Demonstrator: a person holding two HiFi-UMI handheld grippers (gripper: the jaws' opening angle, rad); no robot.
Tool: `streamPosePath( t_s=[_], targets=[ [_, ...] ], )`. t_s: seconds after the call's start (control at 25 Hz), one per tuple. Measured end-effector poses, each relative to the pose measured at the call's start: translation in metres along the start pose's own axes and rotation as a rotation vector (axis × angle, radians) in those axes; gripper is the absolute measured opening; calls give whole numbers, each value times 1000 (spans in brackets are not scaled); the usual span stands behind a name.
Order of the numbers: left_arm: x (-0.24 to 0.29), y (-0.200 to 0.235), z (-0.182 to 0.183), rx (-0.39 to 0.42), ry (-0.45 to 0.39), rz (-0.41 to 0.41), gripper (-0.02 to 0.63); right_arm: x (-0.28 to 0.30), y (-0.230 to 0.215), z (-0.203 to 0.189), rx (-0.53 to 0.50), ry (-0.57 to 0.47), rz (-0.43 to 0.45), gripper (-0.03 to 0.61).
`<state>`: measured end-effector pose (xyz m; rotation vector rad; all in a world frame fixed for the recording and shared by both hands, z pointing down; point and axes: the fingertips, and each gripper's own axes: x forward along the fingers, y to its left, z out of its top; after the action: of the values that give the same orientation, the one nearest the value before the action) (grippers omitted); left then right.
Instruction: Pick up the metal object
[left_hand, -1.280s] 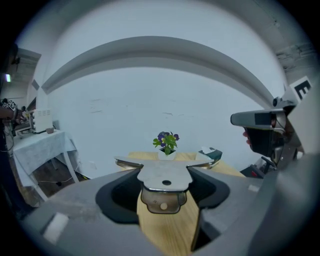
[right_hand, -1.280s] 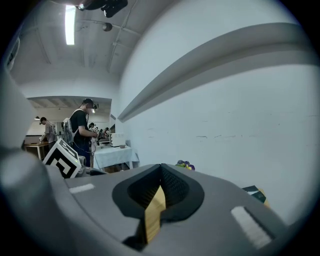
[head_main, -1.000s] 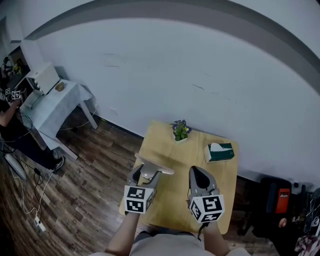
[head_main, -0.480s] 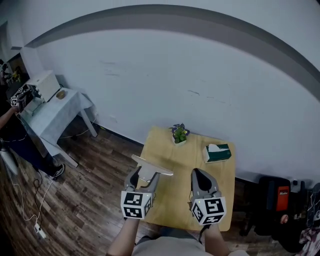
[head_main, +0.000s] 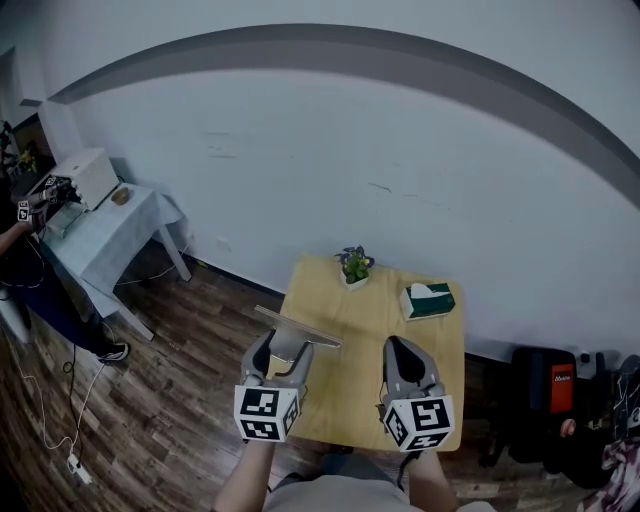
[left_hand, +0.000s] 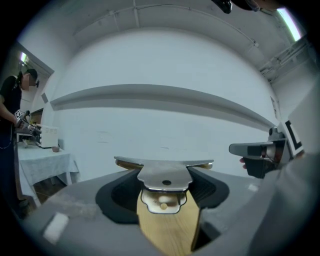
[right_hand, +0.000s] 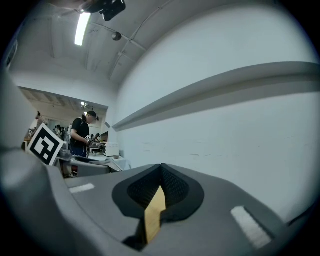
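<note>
A flat T-shaped metal object (head_main: 293, 337) with a long top bar is lifted above the wooden table (head_main: 440, 340), and my left gripper (head_main: 281, 352) is shut on it. In the left gripper view the metal object (left_hand: 165, 176) spans the gap between both dark pads, its bar lying across the fingertips. My right gripper (head_main: 402, 356) hovers over the table's near right part, shut with nothing in it. In the right gripper view its fingertips (right_hand: 161, 170) meet, and only wood shows below them.
A small potted plant (head_main: 352, 265) stands at the table's far edge, and a green tissue box (head_main: 427, 300) lies to its right. At the far left a person (head_main: 30, 270) works beside a cloth-covered side table (head_main: 110, 225). A dark bag (head_main: 545, 400) sits on the floor at right.
Both grippers have drifted slightly down in the head view, the left one still gripping the metal object. The person at the far left has shifted.
</note>
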<state>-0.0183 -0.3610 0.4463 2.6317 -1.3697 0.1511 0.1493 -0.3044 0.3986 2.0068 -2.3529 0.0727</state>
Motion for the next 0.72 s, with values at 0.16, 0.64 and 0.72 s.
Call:
streamPosePath(
  t_s=[0.16,0.64,0.72],
  targets=[
    [-18,-2,10,6,-35,4,304,-15,8,5,-7,-15,-6,2],
    [-64,-9,34,40,-121,17,302,-52,28,22,-26,-63,-17,2],
    [-71,-11,38,51,-134,18,302,-58,30,25,-29,-75,-24,2]
  ],
)
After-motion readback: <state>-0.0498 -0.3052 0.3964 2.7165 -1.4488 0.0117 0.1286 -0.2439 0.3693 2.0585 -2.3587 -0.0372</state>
